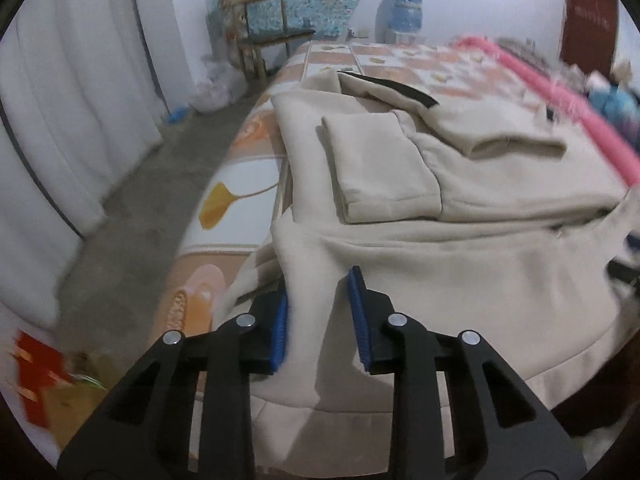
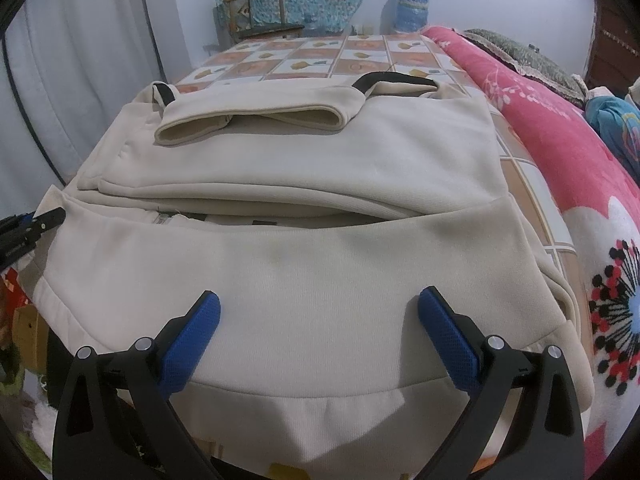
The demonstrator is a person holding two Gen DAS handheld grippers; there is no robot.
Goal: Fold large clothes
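Observation:
A large cream sweatshirt [image 2: 296, 160] with black trim lies partly folded on the tiled-pattern bed [image 2: 320, 56]; its sleeves are laid across the far part. In the left wrist view the sweatshirt [image 1: 460, 208] fills the middle. My left gripper [image 1: 318, 312] has its blue pads closed on a raised fold of the sweatshirt's near left edge. My right gripper [image 2: 320, 332] is wide open, its blue fingers [image 2: 192, 340] resting over the sweatshirt's near hem. The left gripper's tip shows at the left edge of the right wrist view [image 2: 28, 228].
A pink flowered blanket [image 2: 580, 184] lies along the bed's right side. White curtains [image 1: 60, 120] hang at the left above a grey floor [image 1: 132, 216]. A wooden chair [image 1: 264, 40] and a blue jug [image 1: 406, 8] stand beyond the bed.

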